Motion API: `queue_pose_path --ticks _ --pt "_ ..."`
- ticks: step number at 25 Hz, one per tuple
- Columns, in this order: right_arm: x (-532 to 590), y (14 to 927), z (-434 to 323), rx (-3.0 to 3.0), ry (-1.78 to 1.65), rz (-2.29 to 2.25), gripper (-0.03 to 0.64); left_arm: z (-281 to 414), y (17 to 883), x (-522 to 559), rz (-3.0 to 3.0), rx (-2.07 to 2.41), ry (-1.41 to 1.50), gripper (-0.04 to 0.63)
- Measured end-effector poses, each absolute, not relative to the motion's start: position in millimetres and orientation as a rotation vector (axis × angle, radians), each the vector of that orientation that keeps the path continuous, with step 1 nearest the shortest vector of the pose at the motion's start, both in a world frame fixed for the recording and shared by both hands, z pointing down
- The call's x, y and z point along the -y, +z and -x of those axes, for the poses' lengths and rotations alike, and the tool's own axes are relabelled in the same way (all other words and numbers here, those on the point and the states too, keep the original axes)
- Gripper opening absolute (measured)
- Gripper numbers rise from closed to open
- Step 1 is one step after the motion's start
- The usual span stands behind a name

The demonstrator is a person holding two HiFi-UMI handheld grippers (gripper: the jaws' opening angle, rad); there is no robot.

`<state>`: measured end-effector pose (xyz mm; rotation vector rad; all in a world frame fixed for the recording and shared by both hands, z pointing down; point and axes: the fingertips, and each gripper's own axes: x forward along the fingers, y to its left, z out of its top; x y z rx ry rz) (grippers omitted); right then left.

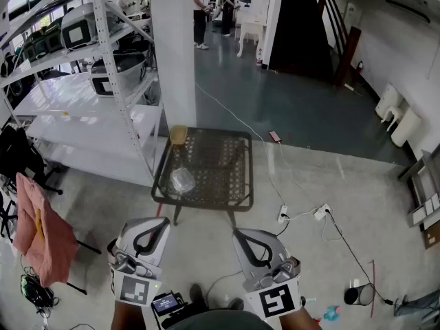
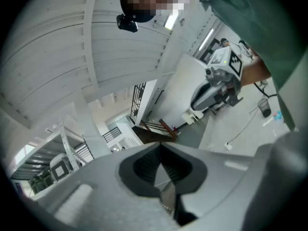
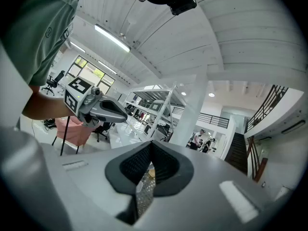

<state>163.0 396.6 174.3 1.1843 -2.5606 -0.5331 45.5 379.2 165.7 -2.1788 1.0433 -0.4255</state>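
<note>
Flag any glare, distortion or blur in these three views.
Head view: even daylight, soft sheen on the dark floor, shelf upright bent by the lens, mesh table sharp. Left gripper view: heavy fisheye, black corners, a mosaic patch at top, the left gripper body soft up close. Right gripper view: same fisheye, strip light blown out, right gripper soft.

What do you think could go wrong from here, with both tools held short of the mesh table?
1. The left tool and right tool are both shut; pushed forward like that, they would likely shove the clear container across the mesh table rather than grip it.
2. The tan container sits at the table's far left corner; a careless reach might knock it off.
3. The power strip and cables on the floor right of the table are a trip hazard.
</note>
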Motion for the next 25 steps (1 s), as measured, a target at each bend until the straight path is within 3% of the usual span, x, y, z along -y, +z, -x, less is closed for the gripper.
queue_pose_path --ticks 25 --pt "-348 187 -102 2.538 -0.476 -1.210 0.006 7 183 -326 2.247 -1.009 -0.403 0.003"
